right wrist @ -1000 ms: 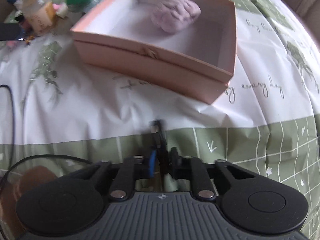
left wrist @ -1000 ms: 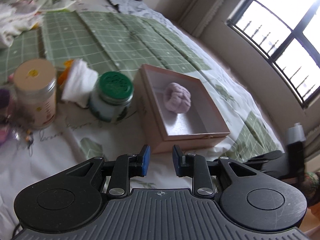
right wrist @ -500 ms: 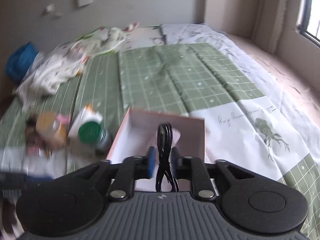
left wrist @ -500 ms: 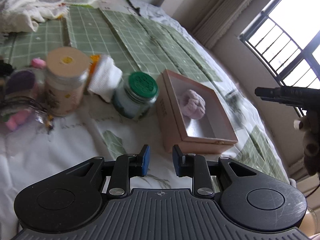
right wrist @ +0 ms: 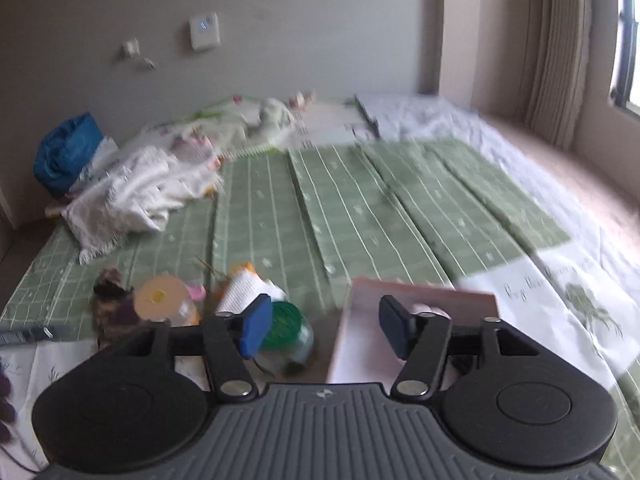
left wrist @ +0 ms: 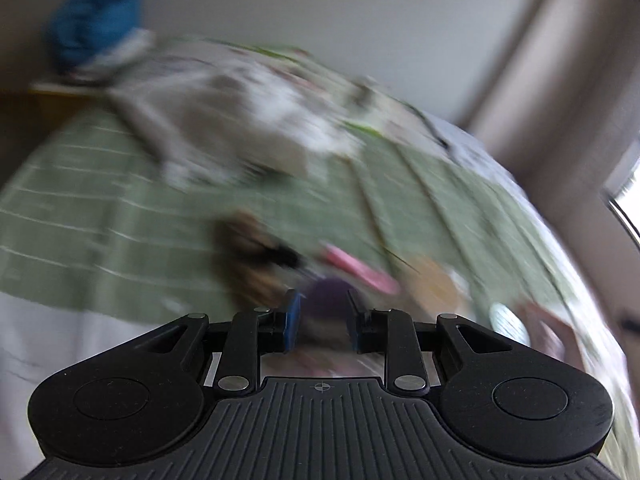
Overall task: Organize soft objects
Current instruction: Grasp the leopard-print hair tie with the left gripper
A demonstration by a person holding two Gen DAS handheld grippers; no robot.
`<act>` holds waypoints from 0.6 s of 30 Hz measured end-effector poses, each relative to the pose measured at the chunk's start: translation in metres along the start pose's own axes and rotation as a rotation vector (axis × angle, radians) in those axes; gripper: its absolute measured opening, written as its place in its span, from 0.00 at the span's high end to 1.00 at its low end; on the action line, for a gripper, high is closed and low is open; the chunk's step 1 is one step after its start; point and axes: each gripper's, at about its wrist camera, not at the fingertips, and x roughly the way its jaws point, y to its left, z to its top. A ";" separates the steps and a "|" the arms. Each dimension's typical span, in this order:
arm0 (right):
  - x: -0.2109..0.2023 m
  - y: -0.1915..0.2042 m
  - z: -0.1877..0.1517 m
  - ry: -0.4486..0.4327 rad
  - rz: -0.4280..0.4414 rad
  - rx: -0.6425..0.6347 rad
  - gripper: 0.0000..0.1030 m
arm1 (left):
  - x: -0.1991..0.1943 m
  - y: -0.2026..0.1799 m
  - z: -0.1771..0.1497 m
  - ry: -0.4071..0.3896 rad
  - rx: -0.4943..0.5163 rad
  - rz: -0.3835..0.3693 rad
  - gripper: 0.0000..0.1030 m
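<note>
Two grippers in view above a bed spread with a green checked sheet (right wrist: pixel 360 208). Right gripper (right wrist: pixel 326 326) spread wide, nothing between its blue pads (right wrist: pixel 256 326), hanging over the near edge of a pink box (right wrist: pixel 420 332). Box open at the top, square-looking, one corner toward the camera; inside, only a sliver of a pale pink lump (right wrist: pixel 426 310) showing past the right finger, too hidden to judge its long axis or which way it points. Just left of the box, a green-lidded jar (right wrist: pixel 286 326) standing upright, then a white cloth (right wrist: pixel 246 286) leaning over it, then a jar with a tan lid (right wrist: pixel 162 298), upright as well. Farther left, a dark furry toy (right wrist: pixel 110 284), shape unclear. Crumpled white bedding (right wrist: pixel 132 192) and a blue bag (right wrist: pixel 66 150) at the far left by the wall. Left gripper (left wrist: pixel 320 322) partly parted, a modest gap between its fingers, with a blurred purple soft thing (left wrist: pixel 326 294) lying in or just beyond that gap; contact impossible to tell through the smear, likewise its orientation. Beside it, a pink streak (left wrist: pixel 360 270) and a brown-black blur (left wrist: pixel 250 248), both unreadable.
</note>
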 end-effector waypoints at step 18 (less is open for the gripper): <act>0.059 0.122 -0.124 0.260 0.189 -0.304 0.37 | 0.091 0.045 0.025 -0.075 -0.167 -0.048 0.74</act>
